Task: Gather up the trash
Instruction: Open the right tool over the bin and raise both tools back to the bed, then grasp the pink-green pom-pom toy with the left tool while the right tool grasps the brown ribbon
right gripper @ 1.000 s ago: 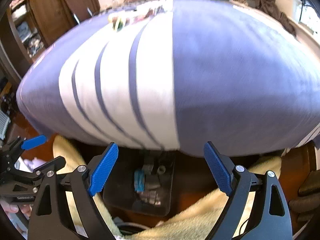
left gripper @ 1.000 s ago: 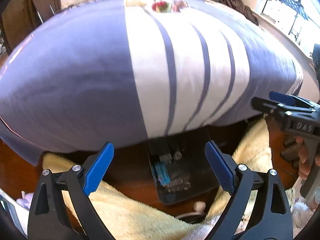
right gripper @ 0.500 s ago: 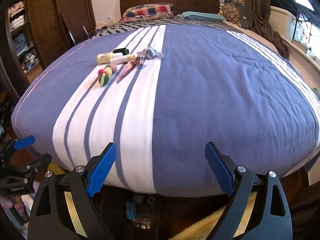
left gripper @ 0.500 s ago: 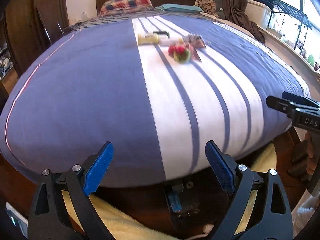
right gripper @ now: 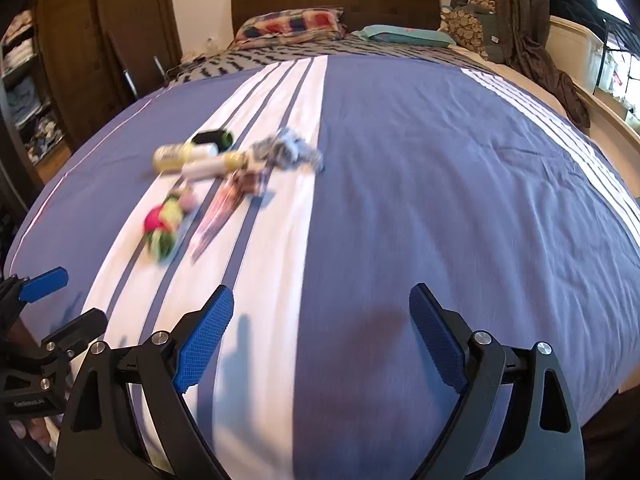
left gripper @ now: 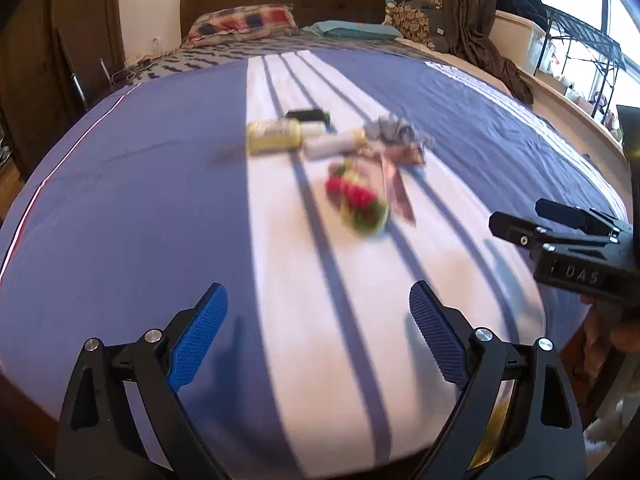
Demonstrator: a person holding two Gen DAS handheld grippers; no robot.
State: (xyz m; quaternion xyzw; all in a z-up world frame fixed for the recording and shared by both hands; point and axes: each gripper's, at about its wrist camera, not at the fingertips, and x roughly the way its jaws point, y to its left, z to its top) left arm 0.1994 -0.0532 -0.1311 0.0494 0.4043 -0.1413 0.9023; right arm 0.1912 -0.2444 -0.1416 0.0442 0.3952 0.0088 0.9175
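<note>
A cluster of small items lies mid-bed on the white stripe of the blue cover. It holds a yellow bottle (left gripper: 273,136) (right gripper: 173,156), a white tube (left gripper: 334,144) (right gripper: 210,166), a black item (left gripper: 308,115) (right gripper: 212,138), crumpled grey wrapper (left gripper: 390,130) (right gripper: 288,151), a long pinkish wrapper (left gripper: 398,188) (right gripper: 218,214) and a red-and-green bundle (left gripper: 358,204) (right gripper: 164,224). My left gripper (left gripper: 318,336) hangs open over the bed's near edge, well short of the cluster. My right gripper (right gripper: 322,338) is open too, to the right of the items, with nothing between its fingers.
The bed (left gripper: 120,200) (right gripper: 440,200) fills both views, with pillows (left gripper: 240,24) (right gripper: 290,24) at a dark headboard. A wooden wardrobe (right gripper: 100,40) stands left, a dark garment (right gripper: 552,76) hangs off the right side near the window.
Both grippers rose from the floor end of the bed and moved forward over the cover. The tray under the bed dropped out of sight and the cluster came into view, nearer.
</note>
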